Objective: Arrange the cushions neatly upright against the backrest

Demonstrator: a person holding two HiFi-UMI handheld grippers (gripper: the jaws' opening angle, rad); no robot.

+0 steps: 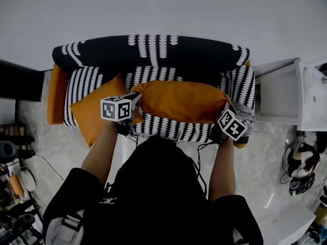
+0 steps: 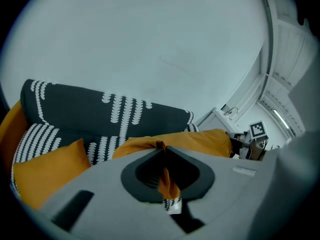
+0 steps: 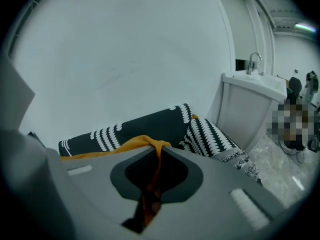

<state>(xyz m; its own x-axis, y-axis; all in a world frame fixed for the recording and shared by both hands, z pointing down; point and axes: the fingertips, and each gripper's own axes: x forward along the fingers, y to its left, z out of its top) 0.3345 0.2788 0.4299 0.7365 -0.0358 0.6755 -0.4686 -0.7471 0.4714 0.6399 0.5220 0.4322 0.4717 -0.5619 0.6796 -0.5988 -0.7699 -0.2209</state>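
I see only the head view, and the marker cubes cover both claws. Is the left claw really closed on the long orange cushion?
Observer: Yes, the left claw pinches one corner of the long orange cushion, jaws shut on fabric.
Operator: And the right one?
Observer: The right claw is shut on the other end's corner, fabric bunched between its jaws.
Operator: Does anything hang loose?
Observer: A small white label dangles under the left pinch.

A plain pale grey wall (image 1: 163, 9) fills the far side. Against it stands a small black-and-white patterned fabric sofa (image 1: 153, 47). To its right is a white cabinet (image 1: 283, 93) bearing a sink with a chrome tap (image 3: 253, 63). The pale marbled stone floor (image 1: 258, 167) spreads nearer. A bright strip light (image 3: 306, 27) glows far right.
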